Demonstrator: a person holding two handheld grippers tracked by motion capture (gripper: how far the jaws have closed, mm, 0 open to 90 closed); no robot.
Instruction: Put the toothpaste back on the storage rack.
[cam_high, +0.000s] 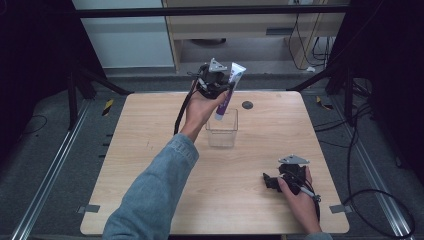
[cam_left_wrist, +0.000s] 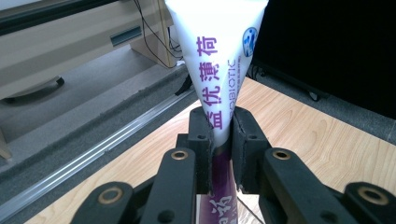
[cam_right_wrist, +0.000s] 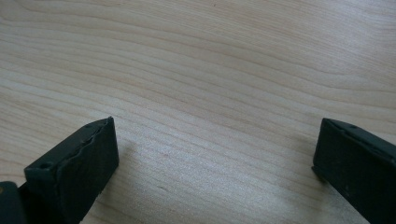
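So you've got the white-and-purple squeeze tube (cam_high: 229, 90) with purple lettering clamped in your left claw (cam_high: 220, 82); in the left gripper view both black pads pinch it near the band where white meets purple (cam_left_wrist: 219, 121), with the broad crimped white end standing up and away from the camera. From above, the tube hangs tilted, purple cap end down, its tip right at or just over the rim of the clear square plastic container (cam_high: 222, 131) that sits mid-counter. I can't tell if the tip has crossed below the rim yet.

Step in hand, as I read it: carrying the tube to the container, final approach for the drop-in.

Next move, my call: bring the tube closer to upright so the lower end clears the near wall, line it up over the opening, lower, then spread the left claw. The container looks light, so a sideways nudge from the tube could shove or tip it.

Your right claw (cam_high: 280, 181) rests low at the near right of the light wooden counter (cam_high: 270, 145), well apart from the container; in the right gripper view its pads (cam_right_wrist: 79, 172) stand wide apart with bare wood between them, holding nothing. It could steady the container if needed.

A small dark round disc (cam_high: 247, 105) lies on the counter beyond the container, out of the way.
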